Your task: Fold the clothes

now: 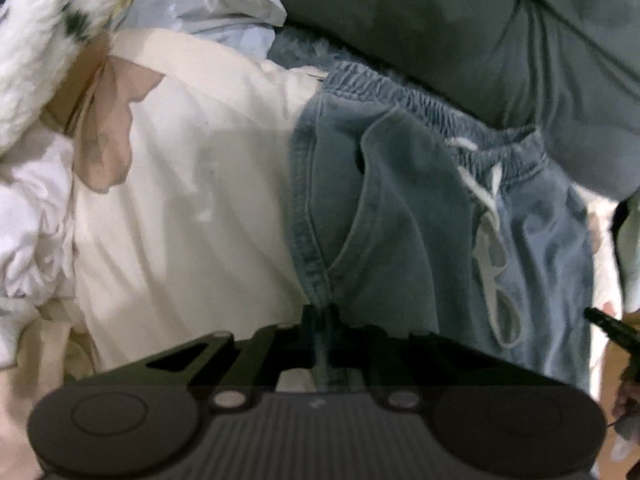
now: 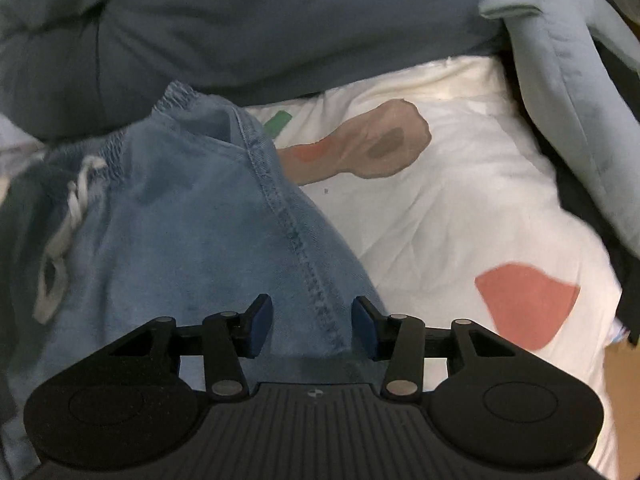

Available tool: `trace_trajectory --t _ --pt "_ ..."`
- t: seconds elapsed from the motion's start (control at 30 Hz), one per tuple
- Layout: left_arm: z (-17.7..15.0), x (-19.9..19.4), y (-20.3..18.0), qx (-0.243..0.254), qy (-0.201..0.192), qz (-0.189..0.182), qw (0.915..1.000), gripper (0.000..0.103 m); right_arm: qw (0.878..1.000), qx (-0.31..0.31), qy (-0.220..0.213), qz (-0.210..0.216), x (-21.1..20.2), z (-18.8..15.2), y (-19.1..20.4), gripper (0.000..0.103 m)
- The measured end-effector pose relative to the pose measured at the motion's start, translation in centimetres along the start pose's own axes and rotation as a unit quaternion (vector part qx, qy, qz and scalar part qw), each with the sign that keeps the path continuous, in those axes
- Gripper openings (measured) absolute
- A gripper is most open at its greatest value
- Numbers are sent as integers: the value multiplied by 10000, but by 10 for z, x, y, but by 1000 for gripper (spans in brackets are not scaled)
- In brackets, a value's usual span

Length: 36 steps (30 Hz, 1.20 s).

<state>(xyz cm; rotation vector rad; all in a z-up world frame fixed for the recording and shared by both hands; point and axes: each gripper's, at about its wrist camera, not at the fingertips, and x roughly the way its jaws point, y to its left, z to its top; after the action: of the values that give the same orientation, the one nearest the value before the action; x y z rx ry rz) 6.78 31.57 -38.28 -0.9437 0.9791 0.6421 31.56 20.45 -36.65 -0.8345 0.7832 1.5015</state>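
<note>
Blue denim pants (image 2: 192, 220) with an elastic waistband and white drawstring (image 1: 490, 232) lie rumpled on a white patterned bedsheet (image 2: 460, 200). The left gripper (image 1: 320, 320) has its jaws clamped tight on the side seam. The right gripper (image 2: 312, 320) has jaws wide apart, straddling the opposite seam.

White patterned bedding (image 2: 460, 208) — grey duvet (image 2: 280, 28) behind

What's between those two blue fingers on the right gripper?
In the right wrist view, the denim pants' stitched side seam runs between the open fingers.
</note>
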Motion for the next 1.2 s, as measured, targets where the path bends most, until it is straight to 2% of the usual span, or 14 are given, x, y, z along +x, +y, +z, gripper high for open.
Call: trace_trajectory --t 0.2,0.23,0.27,0.37,0.63,0.73,0.87,1.13,1.17,1.2 --pt "6 2 7 -33 -67 -137 9999 3 9990 -316 305 67 13 9 4 50" --pt "7 3 8 -46 -64 -156 9998 3 9986 -363 369 63 15 9 6 44" --pt "8 4 10 -54 -64 -176 9998 3 9982 -400 436 27 18 9 7 25" --pt "7 6 12 -30 -90 -228 9997 3 9969 -635 394 -241 21 9 6 3" --pt "11 -1 18 -109 -79 -184 9997 2 9949 -753 383 -559 2 22 2 1" --pt "13 -3 20 -109 -71 -165 9998 2 9962 -644 443 -384 0 32 1 1" --pt "17 -4 23 -110 -69 -185 9997 2 9954 -663 476 -494 -2 45 -1 1" --pt "15 30 33 -19 176 -79 9998 1 9931 -415 903 -627 45 38 -10 3" --pt "17 29 32 50 128 -106 9998 2 9934 -363 917 -594 43 40 -11 4" --pt "19 26 30 128 27 -127 9998 8 9937 -328 920 -546 40 43 -12 5"
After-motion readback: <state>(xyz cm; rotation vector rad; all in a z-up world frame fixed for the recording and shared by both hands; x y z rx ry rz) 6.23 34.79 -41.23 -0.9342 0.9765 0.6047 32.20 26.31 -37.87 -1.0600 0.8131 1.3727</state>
